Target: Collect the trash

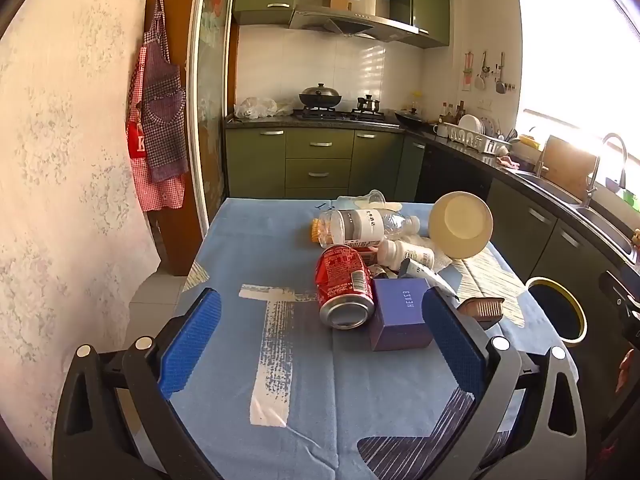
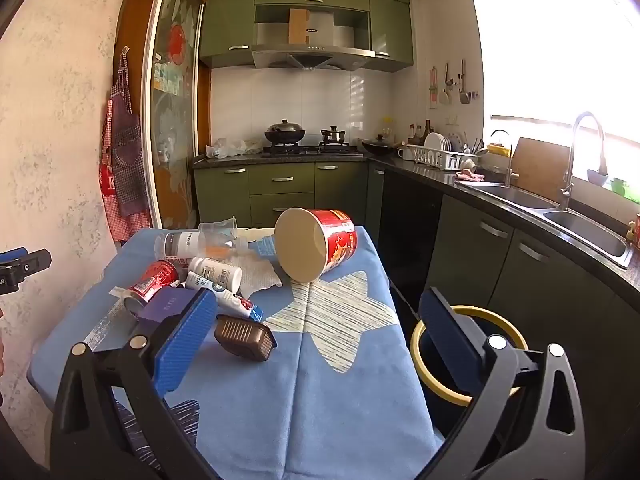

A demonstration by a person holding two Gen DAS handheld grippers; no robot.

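Note:
Trash lies on a blue tablecloth (image 1: 248, 248): a red can (image 1: 346, 288) on its side, a purple box (image 1: 400, 314), a brown ribbed container (image 2: 245, 337), white bottles (image 1: 354, 226), a tube (image 2: 224, 298) and a tipped red noodle cup (image 2: 316, 244). My left gripper (image 1: 320, 336) is open and empty, just short of the can and box. My right gripper (image 2: 316, 340) is open and empty, above the table's right edge, with the brown container near its left finger. A yellow-rimmed bin (image 2: 464, 354) stands on the floor at the right.
Green kitchen cabinets (image 1: 320, 160) and a stove with pots stand behind the table. A dark counter with a sink (image 2: 560, 216) and dish rack runs along the right. Aprons (image 1: 160, 120) hang on the left wall.

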